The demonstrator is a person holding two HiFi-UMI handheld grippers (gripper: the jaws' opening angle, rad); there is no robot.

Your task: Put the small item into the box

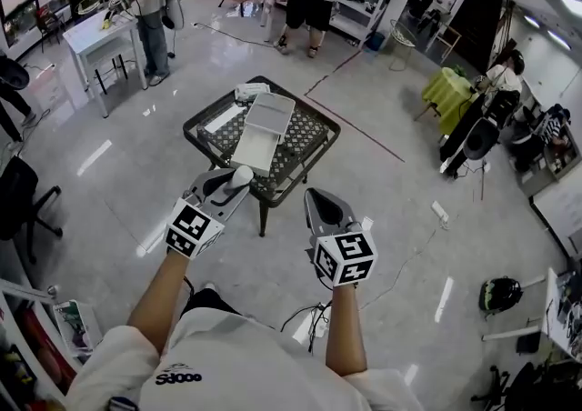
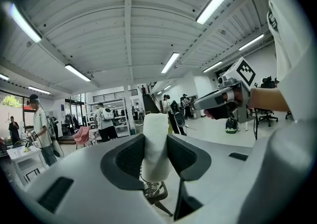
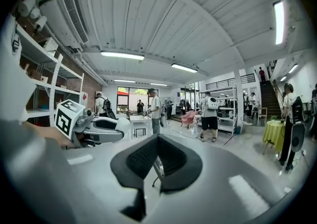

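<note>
Two grippers are up in front of the person, both short of the desk [image 1: 316, 147], a small dark mesh-topped one out on the shiny floor [image 1: 136, 177]. On the left side, the left gripper [image 1: 235, 185] has the small item [image 2: 156, 141], a white roll standing upright between its fingers [image 2: 130, 156]. The dark pads are pressed in on either side of it and the top of the roll pokes out past the tips. From the head view that roll shows against the near edge of the desk, right at the near end of the box [image 1: 260, 132]. How high it sits above the desk I can't tell. The box is white and lies open in the middle of the desk, long side running near to far. A white packet [image 1: 252, 91] lies at the far edge beyond it. Over on the right, the right gripper [image 1: 313, 194] sits a little nearer to the person. Its fingers [image 3: 141, 157] are drawn together at the tips, nothing between them, with only a sliver of the desk showing through the gap lower down.
</note>
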